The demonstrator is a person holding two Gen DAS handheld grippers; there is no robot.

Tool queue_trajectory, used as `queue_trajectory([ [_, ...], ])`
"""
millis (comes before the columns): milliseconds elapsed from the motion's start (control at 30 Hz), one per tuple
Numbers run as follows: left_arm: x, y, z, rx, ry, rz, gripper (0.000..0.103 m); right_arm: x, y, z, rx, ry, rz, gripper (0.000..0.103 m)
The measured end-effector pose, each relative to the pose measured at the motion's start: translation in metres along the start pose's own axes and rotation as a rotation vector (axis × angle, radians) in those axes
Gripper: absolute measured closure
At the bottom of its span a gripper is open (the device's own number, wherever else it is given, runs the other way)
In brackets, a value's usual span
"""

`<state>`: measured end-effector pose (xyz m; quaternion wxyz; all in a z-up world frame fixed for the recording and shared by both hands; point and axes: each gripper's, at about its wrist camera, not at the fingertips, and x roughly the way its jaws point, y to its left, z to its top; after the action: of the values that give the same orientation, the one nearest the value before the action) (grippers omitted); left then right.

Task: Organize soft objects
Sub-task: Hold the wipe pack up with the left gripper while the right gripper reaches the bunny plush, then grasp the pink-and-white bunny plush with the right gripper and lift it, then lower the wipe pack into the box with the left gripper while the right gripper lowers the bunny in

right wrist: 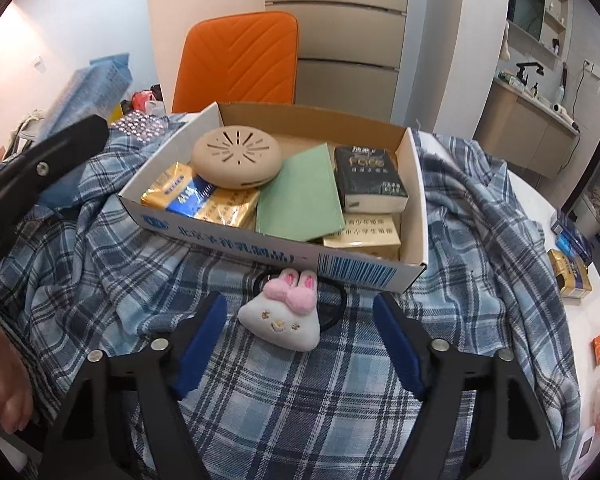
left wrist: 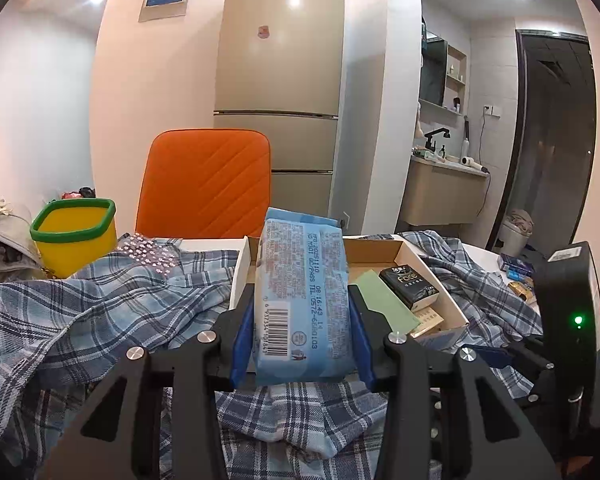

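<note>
My left gripper [left wrist: 302,304] is shut on a blue wet-wipes pack [left wrist: 302,300], held upright above the plaid shirt [left wrist: 100,308], just in front of the cardboard box [left wrist: 432,268]. The pack also shows at the far left of the right wrist view [right wrist: 88,92]. My right gripper [right wrist: 300,320] is open, its blue pads on either side of a small white plush bunny with pink ears [right wrist: 282,316] that lies on the plaid shirt [right wrist: 300,392] in front of the box [right wrist: 260,240]. The box holds a beige round case [right wrist: 236,156], yellow tissue packs [right wrist: 196,196], a green cloth [right wrist: 300,196] and a black tissue pack [right wrist: 368,176].
An orange chair [right wrist: 240,60] stands behind the box. A yellow bin with a green rim [left wrist: 74,236] sits at the left. Small tissue packs [right wrist: 572,268] lie on the white table to the right. A hand [right wrist: 0,380] shows at the left edge.
</note>
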<state>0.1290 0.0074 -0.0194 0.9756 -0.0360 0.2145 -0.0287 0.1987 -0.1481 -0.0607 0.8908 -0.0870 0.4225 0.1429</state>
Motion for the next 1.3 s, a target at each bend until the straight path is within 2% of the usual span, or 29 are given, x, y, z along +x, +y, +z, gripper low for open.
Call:
queue_trajectory([
  [33,-0.001,-0.001,0.0,0.003,-0.003,0.0,0.062,0.001,-0.001,0.0,0.003,0.005,0.002,0.035],
  [100,-0.002,-0.002,0.0,0.01,-0.006,0.001,0.062,0.004,-0.001,0.0,0.003,0.019,0.008,0.056],
  [133,-0.002,-0.002,0.0,0.012,-0.006,0.001,0.062,0.005,-0.001,0.0,0.001,0.023,0.013,0.062],
  [167,-0.002,-0.002,0.0,0.012,-0.007,0.001,0.062,0.006,0.0,0.0,-0.004,0.027,0.018,0.072],
  [233,-0.002,-0.003,0.0,0.01,-0.008,0.001,0.062,0.005,0.002,0.0,-0.012,0.014,0.007,0.079],
  [267,-0.002,-0.003,0.0,0.009,-0.009,0.0,0.062,0.003,0.002,0.0,-0.014,0.001,0.007,0.09],
  [667,-0.006,-0.003,0.0,0.014,-0.026,0.004,0.062,-0.042,0.006,-0.006,-0.029,-0.208,0.009,0.091],
  [900,-0.006,-0.003,0.001,0.017,-0.03,0.006,0.062,-0.05,0.005,-0.006,-0.022,-0.244,0.01,0.091],
  [967,-0.007,-0.004,0.004,0.018,-0.011,0.027,0.062,-0.053,0.005,-0.006,-0.017,-0.253,0.012,0.091],
  [1033,-0.016,-0.007,0.009,0.019,-0.025,0.008,0.062,-0.062,0.005,-0.005,-0.014,-0.287,-0.013,0.091],
  [1133,-0.028,-0.019,0.021,0.081,-0.061,0.035,0.062,-0.086,0.008,-0.003,-0.03,-0.376,-0.032,0.091],
  [1200,-0.04,-0.023,0.032,0.093,-0.118,0.049,0.062,-0.097,0.009,0.003,-0.039,-0.403,-0.039,0.091],
  [1300,-0.053,-0.027,0.054,0.096,-0.167,0.039,0.062,-0.118,0.012,0.019,-0.073,-0.445,-0.126,0.091],
])
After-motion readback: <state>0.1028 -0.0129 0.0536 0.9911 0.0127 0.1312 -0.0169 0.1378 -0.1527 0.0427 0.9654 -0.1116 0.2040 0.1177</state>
